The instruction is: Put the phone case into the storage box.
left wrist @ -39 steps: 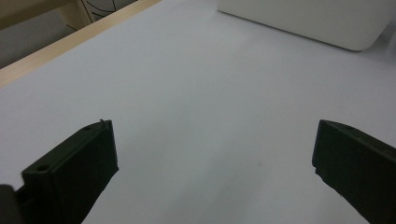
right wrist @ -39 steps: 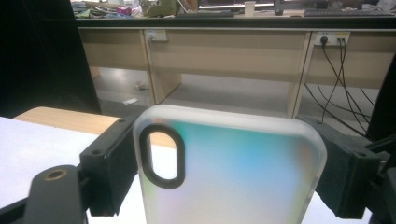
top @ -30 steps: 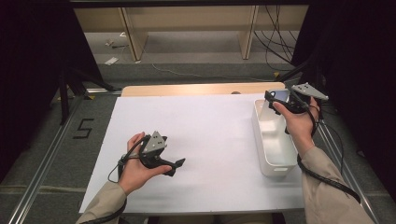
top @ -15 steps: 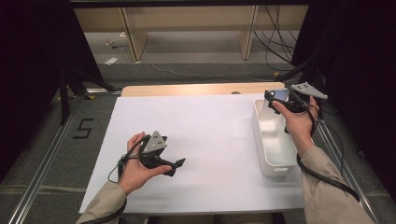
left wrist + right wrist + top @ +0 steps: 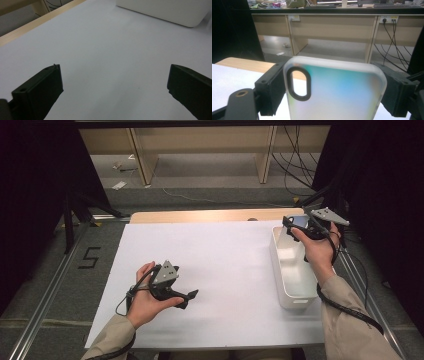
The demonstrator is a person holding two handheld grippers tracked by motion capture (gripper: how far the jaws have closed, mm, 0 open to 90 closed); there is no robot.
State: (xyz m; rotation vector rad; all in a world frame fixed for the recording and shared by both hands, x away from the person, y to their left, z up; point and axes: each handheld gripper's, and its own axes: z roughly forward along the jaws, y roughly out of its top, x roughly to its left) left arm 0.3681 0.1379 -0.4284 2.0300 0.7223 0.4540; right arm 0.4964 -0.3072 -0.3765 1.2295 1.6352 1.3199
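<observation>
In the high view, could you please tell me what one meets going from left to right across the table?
Left gripper → bare white table sheet → white bin → right gripper holding a phone case above the bin's far end.

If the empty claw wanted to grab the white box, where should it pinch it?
Probably the thin rim of the white box on its long near side, coming from above: the box is open-topped and looks wider than the left claw opens, so one wall fits between the jaws.
</observation>
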